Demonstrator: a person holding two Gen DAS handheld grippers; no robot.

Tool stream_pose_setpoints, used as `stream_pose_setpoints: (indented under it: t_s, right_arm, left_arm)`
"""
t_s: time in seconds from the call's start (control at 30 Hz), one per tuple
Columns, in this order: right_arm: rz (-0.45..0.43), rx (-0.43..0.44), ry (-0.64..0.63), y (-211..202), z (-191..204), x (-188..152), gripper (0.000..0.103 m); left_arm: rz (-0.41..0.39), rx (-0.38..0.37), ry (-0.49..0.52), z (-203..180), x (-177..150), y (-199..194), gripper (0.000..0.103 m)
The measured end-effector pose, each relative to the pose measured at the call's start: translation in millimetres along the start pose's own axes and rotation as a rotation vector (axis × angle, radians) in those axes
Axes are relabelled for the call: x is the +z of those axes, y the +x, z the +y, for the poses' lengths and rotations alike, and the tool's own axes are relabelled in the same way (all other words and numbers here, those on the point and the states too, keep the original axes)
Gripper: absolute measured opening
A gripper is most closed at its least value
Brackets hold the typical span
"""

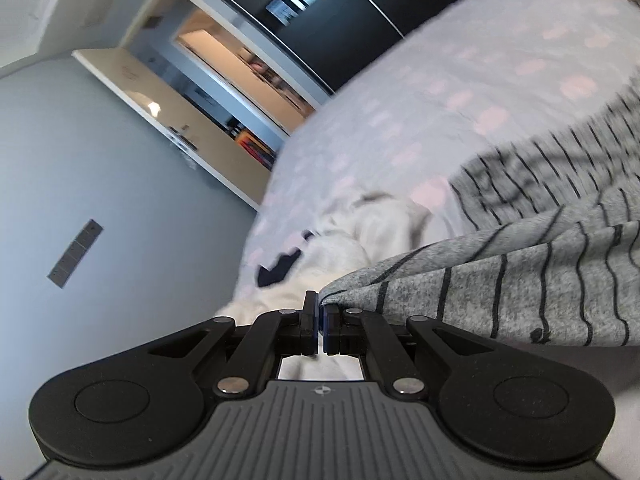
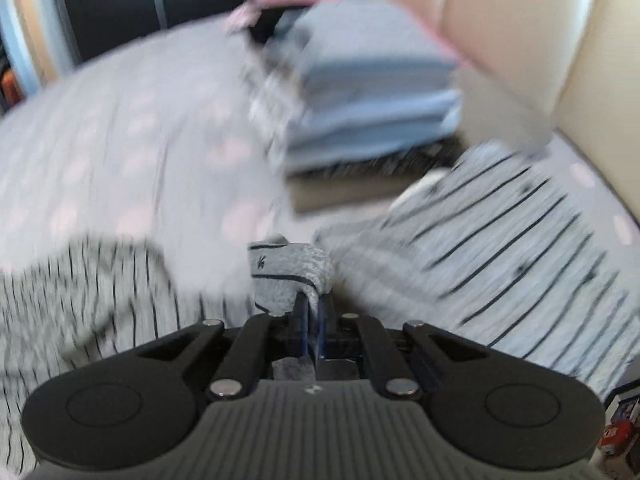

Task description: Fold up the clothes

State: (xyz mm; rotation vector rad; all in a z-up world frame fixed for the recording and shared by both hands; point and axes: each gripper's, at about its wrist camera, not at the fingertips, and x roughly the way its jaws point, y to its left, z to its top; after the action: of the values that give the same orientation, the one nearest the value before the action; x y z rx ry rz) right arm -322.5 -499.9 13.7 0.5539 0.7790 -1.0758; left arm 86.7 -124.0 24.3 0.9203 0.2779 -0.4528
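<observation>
Grey striped garment (image 1: 520, 288) is clamped at two points, one by each claw. Left gripper (image 1: 320, 320): jaws clenched, with a corner of the striped fabric pinched between the pads at their tips. From the pinch point the cloth runs off to the right of the claw and ahead of it, lifted clear of the bedspread (image 1: 460, 80), which is grey with pale pink spots. Directly ahead of the left claw, and slightly left of it, a cream garment (image 1: 360, 240) lies crumpled on the bedspread with a small dark piece (image 1: 276, 270) on its left side.

Right gripper (image 2: 314, 312): jaws clenched on a bunched fold of the same striped garment (image 2: 500, 240). The fold stands up just ahead of the fingertips; the rest spreads over the bedspread (image 2: 120, 120) to both sides of the claw, more of it to the right. Further ahead of the right claw, a stack of folded clothes (image 2: 368, 100) sits on the bed, blue layers with a pink item on top. The right wrist view is blurred, so finer detail cannot be told.
</observation>
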Motion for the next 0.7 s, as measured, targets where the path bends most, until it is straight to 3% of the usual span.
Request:
stream_pose_setpoints:
  t_s: [0.27, 0.43, 0.5, 0.7]
  right_arm:
    - [-0.092, 0.005, 0.069, -39.2, -19.3, 73.6, 0.005]
    - [-0.136, 0.111, 0.152, -50.3, -16.4, 90.9, 0.005]
    - [-0.138, 0.098, 0.126, -54.0, -9.6, 90.0, 0.005]
    - [-0.096, 0.045, 0.125, -59.5, -30.8, 70.1, 0.005]
  left_arm:
    - [-0.046, 0.117, -0.077, 77.0, 25.3, -19.2, 0.001]
    - [-0.049, 0.188, -0.078, 107.4, 21.8, -36.8, 0.0]
    - [-0.031, 0.159, -0.044, 104.7, 13.5, -41.4, 0.0]
    - [0.05, -0.043, 0.055, 73.1, -37.1, -57.9, 0.0]
